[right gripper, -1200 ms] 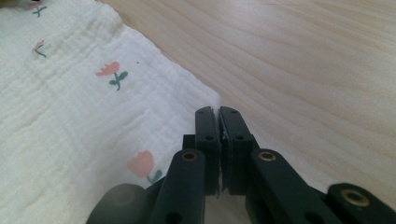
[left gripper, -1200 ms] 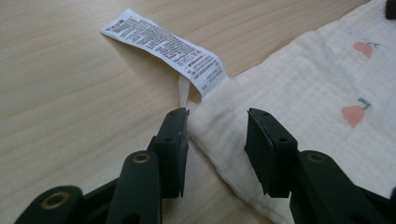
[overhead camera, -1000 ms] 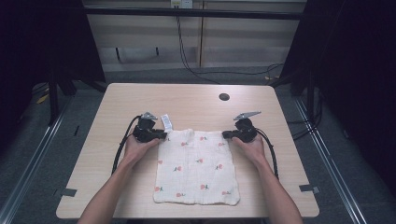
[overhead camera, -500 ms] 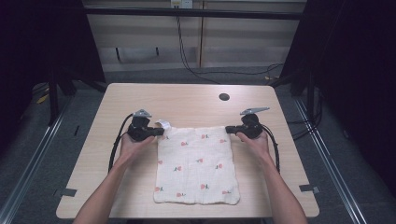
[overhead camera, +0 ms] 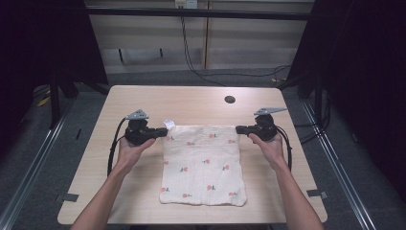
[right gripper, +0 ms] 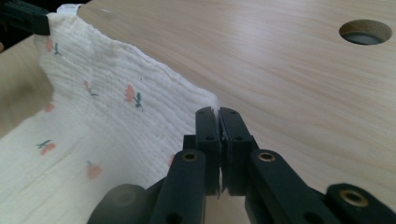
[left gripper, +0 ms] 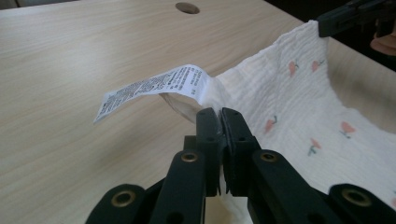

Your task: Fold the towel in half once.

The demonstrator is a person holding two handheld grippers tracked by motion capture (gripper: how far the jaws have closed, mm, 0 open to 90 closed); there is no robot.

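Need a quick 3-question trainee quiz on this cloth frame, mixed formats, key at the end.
1. True or false: the left tool is shut on a corner of the cloth.
2. What sticks out of the cloth beside the left tool? A) a white printed label B) a button C) a zip
3. Fill in: the right tool grips the cloth's other far ____.

Key: 1 true, the jaws pinch the fabric. 2 A, the label hangs free above the table. 3 corner; the edge between both tools is lifted off the table, while the near end lies flat.
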